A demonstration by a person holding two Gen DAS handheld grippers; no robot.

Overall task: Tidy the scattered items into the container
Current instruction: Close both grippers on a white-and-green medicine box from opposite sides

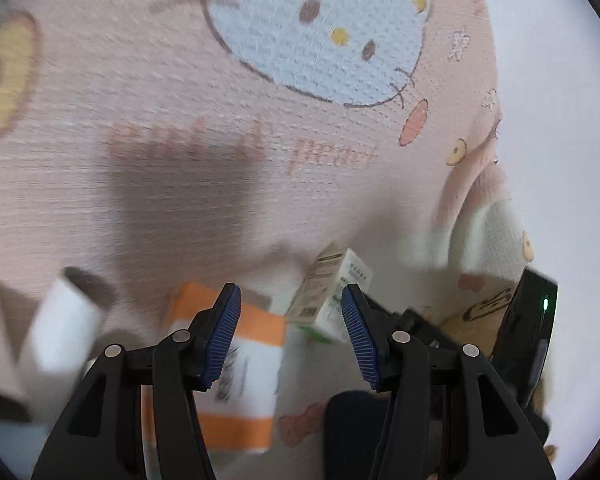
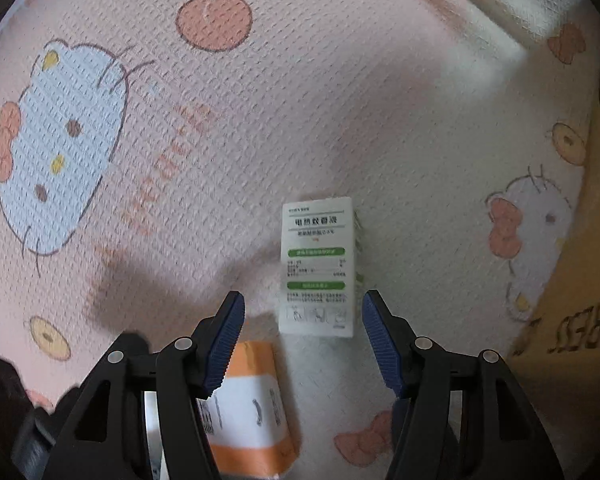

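The far part of the pink patterned mat (image 2: 300, 120) lies bare, giving broad room to pass. Near the camera, a white box with green labels (image 2: 318, 266) and an orange-and-white box (image 2: 252, 404) lie close together, crowding the near ground. A cardboard wall (image 2: 580, 300) closes the right side. At the left, white paper tubes (image 1: 60, 328) block the near edge.

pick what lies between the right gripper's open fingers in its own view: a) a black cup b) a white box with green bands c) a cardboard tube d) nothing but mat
b: the white box with green bands lies flat on the pink mat, just ahead of the right gripper, whose fingers stand open and do not touch it.
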